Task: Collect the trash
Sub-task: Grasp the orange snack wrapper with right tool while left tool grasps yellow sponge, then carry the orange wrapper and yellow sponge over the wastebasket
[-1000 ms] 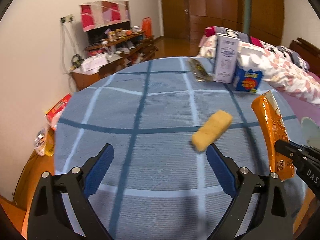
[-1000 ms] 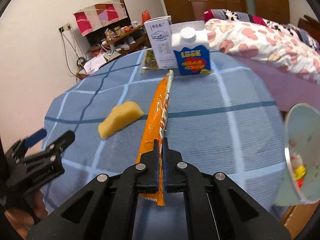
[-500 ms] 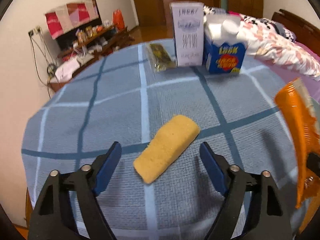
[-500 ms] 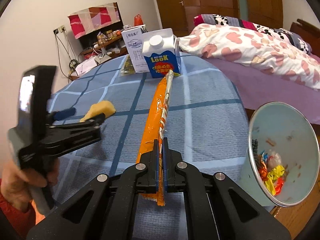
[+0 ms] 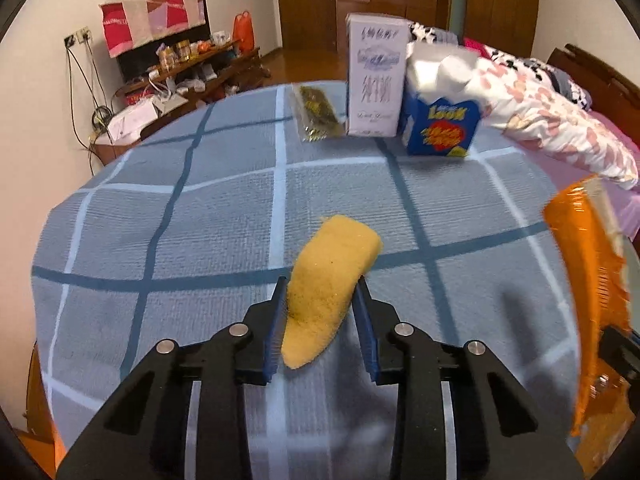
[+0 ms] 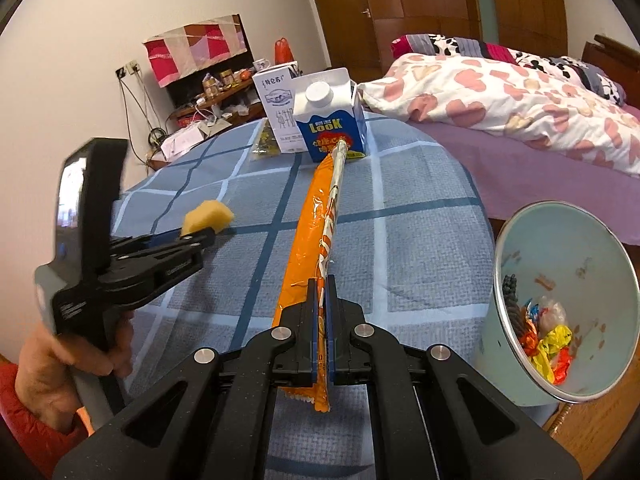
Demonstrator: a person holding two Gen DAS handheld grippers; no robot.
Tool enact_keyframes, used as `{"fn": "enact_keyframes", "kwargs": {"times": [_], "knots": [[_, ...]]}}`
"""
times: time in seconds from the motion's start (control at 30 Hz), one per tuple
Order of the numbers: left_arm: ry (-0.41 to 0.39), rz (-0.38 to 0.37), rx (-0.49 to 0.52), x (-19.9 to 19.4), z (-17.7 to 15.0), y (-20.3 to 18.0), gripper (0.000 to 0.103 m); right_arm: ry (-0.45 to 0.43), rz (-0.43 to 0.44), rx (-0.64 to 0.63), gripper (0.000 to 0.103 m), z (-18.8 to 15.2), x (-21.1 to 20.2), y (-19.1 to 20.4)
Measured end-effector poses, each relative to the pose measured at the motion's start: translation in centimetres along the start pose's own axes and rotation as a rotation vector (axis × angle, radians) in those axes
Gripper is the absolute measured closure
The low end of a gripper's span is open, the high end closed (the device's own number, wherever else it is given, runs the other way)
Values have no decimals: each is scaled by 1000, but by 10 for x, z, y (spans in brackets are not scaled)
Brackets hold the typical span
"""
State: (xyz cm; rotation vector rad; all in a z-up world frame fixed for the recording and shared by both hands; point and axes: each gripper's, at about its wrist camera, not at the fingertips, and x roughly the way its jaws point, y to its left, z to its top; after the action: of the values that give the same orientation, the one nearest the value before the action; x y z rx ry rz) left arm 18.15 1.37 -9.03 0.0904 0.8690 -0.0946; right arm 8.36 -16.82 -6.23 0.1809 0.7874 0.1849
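Observation:
A yellow sponge-like piece (image 5: pixel 332 268) lies on the blue checked tablecloth (image 5: pixel 180 220). My left gripper (image 5: pixel 322 280) is closing around it, and its blue pads (image 5: pixel 276 320) touch the piece's near half on both sides. The right wrist view shows that gripper (image 6: pixel 208 236) from the side, the yellow piece (image 6: pixel 208 216) sticking out past its tips. My right gripper (image 6: pixel 321 280) is shut on a long orange snack wrapper (image 6: pixel 316 232), held above the table. The wrapper (image 5: pixel 588 280) shows at the right edge of the left wrist view.
A pale blue bin (image 6: pixel 560 248) with several wrappers inside stands off the table's right edge. A blue milk carton (image 5: pixel 440 128), a tall white box (image 5: pixel 374 84) and a small packet (image 5: pixel 316 114) stand at the far side. A bed (image 6: pixel 520 92) lies beyond.
My left gripper moved forward over the yellow piece and its jaws closed from wide open onto it. My right gripper carried the orange wrapper towards the bin.

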Motion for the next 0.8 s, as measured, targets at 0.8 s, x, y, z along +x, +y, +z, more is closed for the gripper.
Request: {"fn": "enact_keyframes", "kwargs": {"times": [0.8], "knots": [[-131, -84, 66, -96, -39, -78, 71, -58, -78, 52, 99, -36, -64, -40]]}}
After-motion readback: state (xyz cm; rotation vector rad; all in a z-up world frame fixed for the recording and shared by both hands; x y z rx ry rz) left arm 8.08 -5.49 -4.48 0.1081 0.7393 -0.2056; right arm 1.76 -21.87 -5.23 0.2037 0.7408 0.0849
